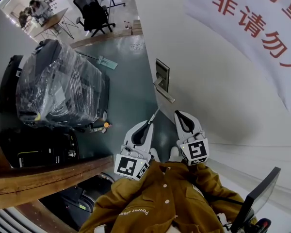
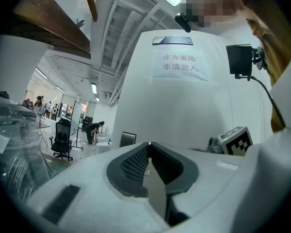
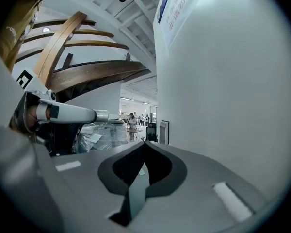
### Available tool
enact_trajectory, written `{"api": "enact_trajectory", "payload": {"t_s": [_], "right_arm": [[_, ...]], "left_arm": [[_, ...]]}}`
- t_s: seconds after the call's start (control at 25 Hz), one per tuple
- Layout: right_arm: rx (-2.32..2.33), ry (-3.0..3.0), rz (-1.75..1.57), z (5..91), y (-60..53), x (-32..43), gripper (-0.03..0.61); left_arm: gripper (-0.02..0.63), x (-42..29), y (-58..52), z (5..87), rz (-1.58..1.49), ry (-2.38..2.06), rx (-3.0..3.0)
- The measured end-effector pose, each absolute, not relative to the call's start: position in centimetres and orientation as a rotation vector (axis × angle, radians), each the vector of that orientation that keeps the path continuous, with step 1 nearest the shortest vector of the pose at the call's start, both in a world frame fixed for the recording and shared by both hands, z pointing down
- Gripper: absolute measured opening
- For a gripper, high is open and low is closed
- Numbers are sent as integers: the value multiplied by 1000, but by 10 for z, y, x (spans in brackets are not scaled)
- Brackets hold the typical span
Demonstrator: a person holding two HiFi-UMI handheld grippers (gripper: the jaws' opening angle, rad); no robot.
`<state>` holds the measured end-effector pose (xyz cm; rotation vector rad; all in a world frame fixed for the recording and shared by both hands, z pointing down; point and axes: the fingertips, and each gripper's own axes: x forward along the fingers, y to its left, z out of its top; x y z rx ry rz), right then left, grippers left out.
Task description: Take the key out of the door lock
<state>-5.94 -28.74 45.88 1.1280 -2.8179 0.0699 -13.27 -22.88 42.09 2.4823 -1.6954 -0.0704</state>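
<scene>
One white sign (image 1: 252,38) on the door (image 1: 208,110) reads 库房重地 非请勿入 in red. The left gripper (image 1: 151,121) pinches one thin metal key (image 1: 156,113), just clear of the single lock plate (image 1: 162,74). The right gripper (image 1: 176,112) is closed on nothing.

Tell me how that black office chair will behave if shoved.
The office chair will probably roll easily: its splayed base, likely on casters, stands on smooth floor. With that tall back, it may tip if pushed high up.

White door (image 1: 218,96), red lettering on its white sign (image 1: 262,28); mustard jacket (image 1: 169,198); grey floor (image 1: 131,81) (black-and-white squares on the marker cube (image 1: 132,166), mind).
</scene>
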Motion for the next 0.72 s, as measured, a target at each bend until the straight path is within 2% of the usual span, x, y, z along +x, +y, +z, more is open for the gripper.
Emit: {"api": "enact_trajectory", "payload": {"t_s": [0.72], "right_arm": [[1132, -2817, 96, 460, -288, -56, 5]], "left_arm": [[21, -129, -230, 423, -67, -1680, 2479]]}}
